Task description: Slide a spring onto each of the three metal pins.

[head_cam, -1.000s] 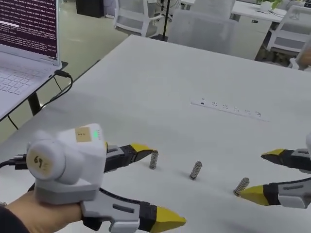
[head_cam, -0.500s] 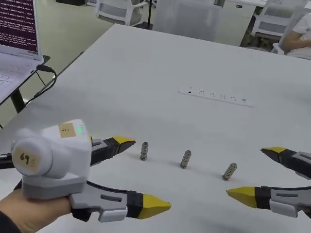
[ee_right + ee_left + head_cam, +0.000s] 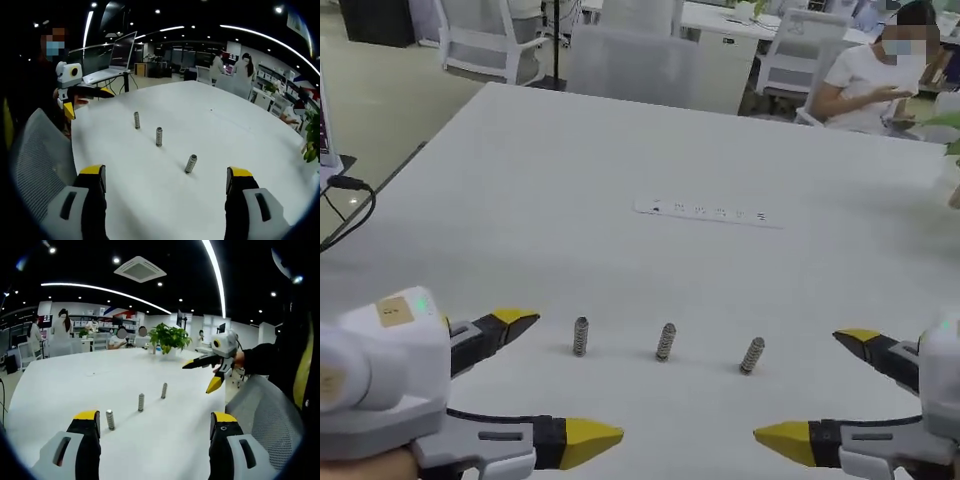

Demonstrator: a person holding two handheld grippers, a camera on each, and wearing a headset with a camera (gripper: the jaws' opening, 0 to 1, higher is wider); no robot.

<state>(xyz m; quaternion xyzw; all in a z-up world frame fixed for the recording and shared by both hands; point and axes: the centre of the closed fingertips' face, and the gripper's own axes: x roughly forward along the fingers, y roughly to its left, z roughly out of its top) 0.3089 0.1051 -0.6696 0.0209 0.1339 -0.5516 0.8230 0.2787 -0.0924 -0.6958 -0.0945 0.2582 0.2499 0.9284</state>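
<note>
Three short metal springs stand upright in a row on the white table, each on a pin: left spring [image 3: 581, 336], middle spring [image 3: 666, 341], right spring [image 3: 752, 355]. My left gripper [image 3: 563, 377] is at the lower left, open and holding nothing, its upper tip a little left of the left spring. The right gripper [image 3: 810, 387] is at the lower right, open and holding nothing, just right of the right spring. In the left gripper view the springs [image 3: 141, 402] lie ahead of the open left gripper [image 3: 155, 416]. In the right gripper view the springs [image 3: 159, 136] stand ahead of the open right gripper [image 3: 165, 171].
A flush socket strip [image 3: 708, 211] sits in the table beyond the springs. Office chairs [image 3: 650, 65] stand at the far edge, and a person [image 3: 870, 80] sits at the back right. A cable [image 3: 345, 200] hangs off the left edge. A laptop [image 3: 117, 57] stands on a side desk.
The head view has swung right, so the laptop has left the picture. Both grippers have drawn back a little from the outer springs and stay open. The springs have not moved.
</note>
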